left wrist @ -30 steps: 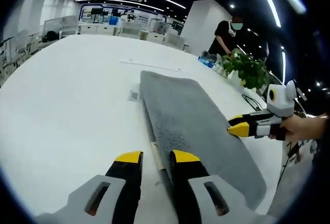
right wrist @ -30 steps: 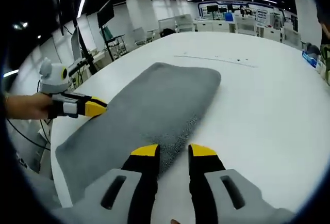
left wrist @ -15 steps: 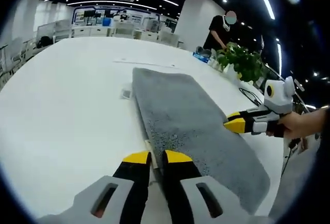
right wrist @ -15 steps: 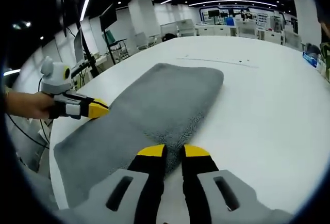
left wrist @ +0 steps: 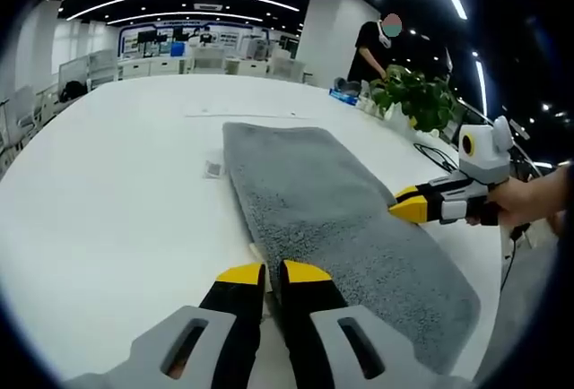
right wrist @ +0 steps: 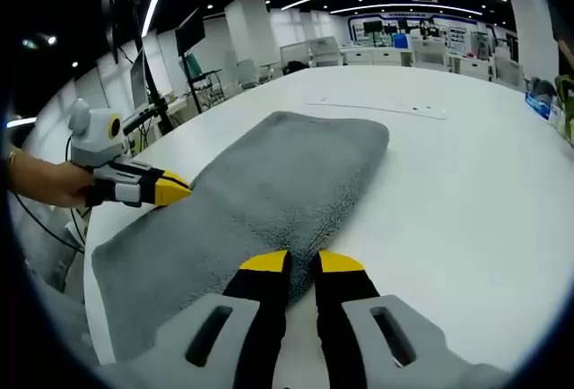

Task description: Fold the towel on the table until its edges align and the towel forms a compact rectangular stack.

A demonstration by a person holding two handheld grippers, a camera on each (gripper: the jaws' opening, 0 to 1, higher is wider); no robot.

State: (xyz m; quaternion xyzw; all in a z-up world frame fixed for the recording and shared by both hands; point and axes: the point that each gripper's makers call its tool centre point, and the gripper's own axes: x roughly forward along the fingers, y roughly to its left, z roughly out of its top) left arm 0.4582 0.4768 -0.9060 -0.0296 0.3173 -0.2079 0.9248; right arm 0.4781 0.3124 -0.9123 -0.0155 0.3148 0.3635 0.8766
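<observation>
A grey towel (left wrist: 332, 210) lies folded into a long strip on the white table (left wrist: 108, 192). My left gripper (left wrist: 272, 272) is shut on the towel's near long edge, the pile pinched between its yellow tips. My right gripper (left wrist: 410, 209), held by a hand, grips the opposite long edge about midway along. In the right gripper view the towel (right wrist: 287, 174) runs away from me. There my right gripper (right wrist: 302, 262) is shut on its near edge, and my left gripper (right wrist: 170, 188) bites the far edge from the left.
A potted plant (left wrist: 417, 102) and a person (left wrist: 372, 44) stand beyond the towel's far right. A small tag (left wrist: 213, 169) lies on the table left of the towel. The table edge (right wrist: 90, 228) runs close along the towel; white table (right wrist: 466, 192) spreads to the right.
Both grippers went from open to shut, each closing its jaws on a long edge of the towel. The towel itself has stayed flat and in place.
</observation>
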